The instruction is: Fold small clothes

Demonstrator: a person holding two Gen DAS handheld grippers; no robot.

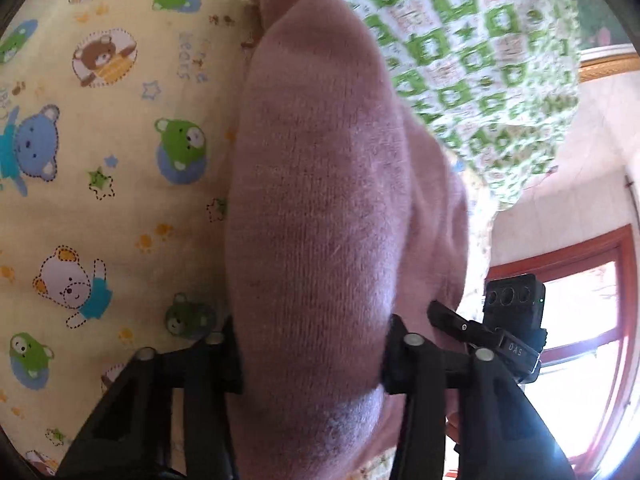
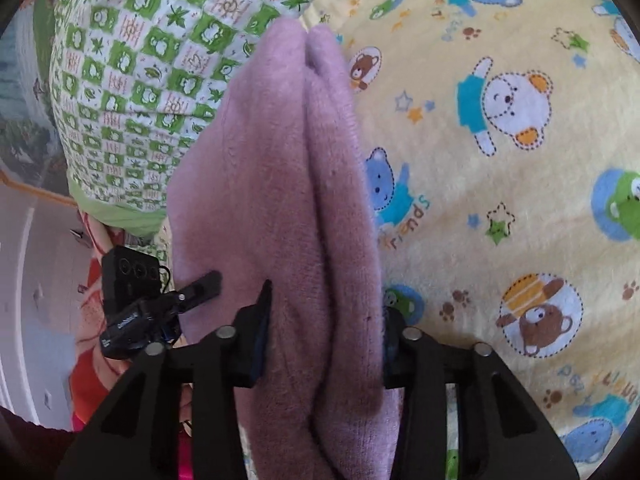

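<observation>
A mauve knitted garment hangs bunched in thick folds over a yellow bear-print sheet. My left gripper is shut on its near end, the fabric bulging between the two black fingers. In the right wrist view the same garment shows as two long folds, and my right gripper is shut on them, pads pressed into both sides. Each view shows the other gripper's camera block close beside the cloth. The garment's far end is hidden behind its own folds.
A green-and-white checked quilt lies bunched at the far edge of the bear-print sheet. A red-framed window is at the right of the left wrist view. Orange-red cloth shows at the lower left.
</observation>
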